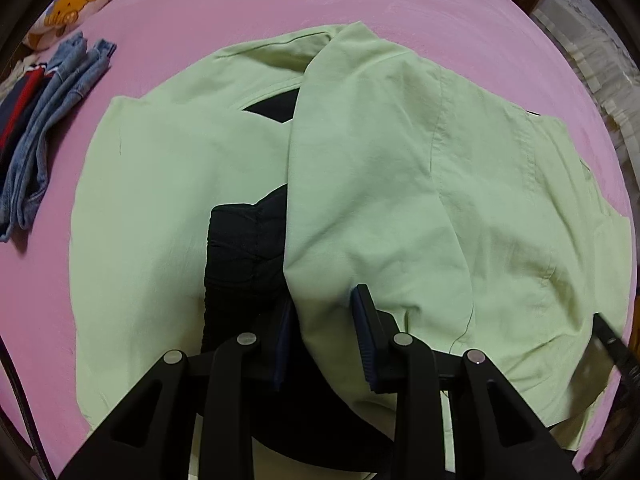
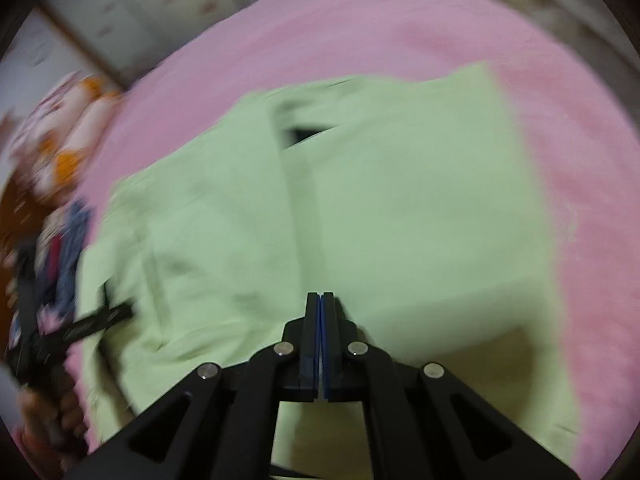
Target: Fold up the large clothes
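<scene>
Item: green jacket (image 1: 380, 168), spread on pink bed (image 1: 248, 4), front panels folded inward, black lining showing. Left gripper (image 1: 324, 320): jaws grasping panel's edge fold. Right gripper (image 2: 320, 344): jaws clenched, empty. Risk: thin pinch slips, panel falls open, fold skews.

I see a pale green jacket (image 1: 380, 184) of matt woven cloth, softly creased, with a black quilted lining (image 1: 244, 248). The pink bed sheet (image 1: 248, 4) under it looks smooth, matt cotton. Folded jeans (image 1: 52, 120) are rough, faded denim. My fingers (image 1: 366, 336) are matt black plastic with ribbed blue pads and shiny metal pins.
</scene>
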Motion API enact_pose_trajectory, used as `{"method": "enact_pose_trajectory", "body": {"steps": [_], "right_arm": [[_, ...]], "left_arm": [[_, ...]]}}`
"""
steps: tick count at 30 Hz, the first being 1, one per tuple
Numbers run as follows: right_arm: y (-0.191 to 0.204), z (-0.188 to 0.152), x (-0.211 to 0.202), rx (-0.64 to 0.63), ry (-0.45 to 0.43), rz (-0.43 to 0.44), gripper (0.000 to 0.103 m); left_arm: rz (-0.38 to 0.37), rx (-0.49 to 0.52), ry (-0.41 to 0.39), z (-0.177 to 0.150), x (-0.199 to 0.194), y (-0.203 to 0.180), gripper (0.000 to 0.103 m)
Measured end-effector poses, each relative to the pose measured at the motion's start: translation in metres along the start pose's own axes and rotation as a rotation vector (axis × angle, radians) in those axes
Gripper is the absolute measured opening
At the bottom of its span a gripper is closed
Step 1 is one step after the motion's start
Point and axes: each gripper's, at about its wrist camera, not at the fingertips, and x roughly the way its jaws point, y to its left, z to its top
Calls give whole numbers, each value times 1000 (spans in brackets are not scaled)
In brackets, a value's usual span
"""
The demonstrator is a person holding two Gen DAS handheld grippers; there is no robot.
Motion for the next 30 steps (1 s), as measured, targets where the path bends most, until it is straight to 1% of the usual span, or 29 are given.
{"method": "enact_pose_trajectory", "body": {"steps": [2, 4, 6, 8, 9, 10, 12, 13, 14, 16, 17, 18, 19, 20, 21, 23, 24, 26, 29, 30], "right_arm": [[-12, 2, -10, 57, -15, 22, 0], [-21, 0, -22, 93, -26, 24, 0], [-22, -3, -31, 77, -30, 17, 2], [-20, -11, -43, 44, -51, 26, 3], [-19, -16, -49, 32, -59, 29, 3], [-17, -22, -53, 22, -60, 26, 3], [-11, -35, -59, 10, -48, 25, 3], [-9, -43, -64, 9, -43, 25, 3], [-6, -51, -67, 13, -41, 25, 3], [-2, -68, -73, 34, -48, 27, 5], [1, -77, -75, 46, -51, 29, 11], [3, -87, -76, 59, -54, 34, 21], [5, -97, -78, 74, -58, 39, 25], [7, -107, -79, 85, -61, 39, 29], [9, -116, -81, 93, -62, 40, 31], [15, -137, -83, 96, -60, 36, 34], [18, -148, -84, 96, -59, 38, 37], [24, -168, -85, 106, -50, 54, 43], [27, -197, -89, 122, -6, 91, 44], [27, -206, -92, 125, 6, 100, 44]], "left_arm": [[2, 9, -8, -2, -3, -5, 29], [-5, 13, -15, -3, -9, -7, 29], [-29, 12, -41, -7, -22, -10, 30], [-62, 17, -59, -13, -34, -11, 37], [-81, 14, -66, -17, -40, -12, 45], [-96, 14, -76, -21, -45, -11, 49], [-105, 15, -106, -34, -61, -5, 53], [-107, 17, -112, -38, -70, 1, 58], [-110, 17, -116, -41, -74, 3, 60], [-116, 11, -121, -53, -78, 9, 62], [-121, 10, -117, -64, -81, 13, 62], [-126, 10, -110, -70, -83, 16, 62], [-128, 11, -103, -73, -84, 24, 62], [-126, 12, -96, -82, -88, 32, 62], [-119, 15, -84, -93, -90, 36, 62], [-121, 20, -68, -106, -91, 47, 65], [-127, 20, -60, -116, -93, 51, 68], [-141, 12, -49, -138, -98, 58, 70], [-136, -1, -28, -173, -109, 65, 71], [-130, -6, -25, -186, -114, 67, 72]]}}
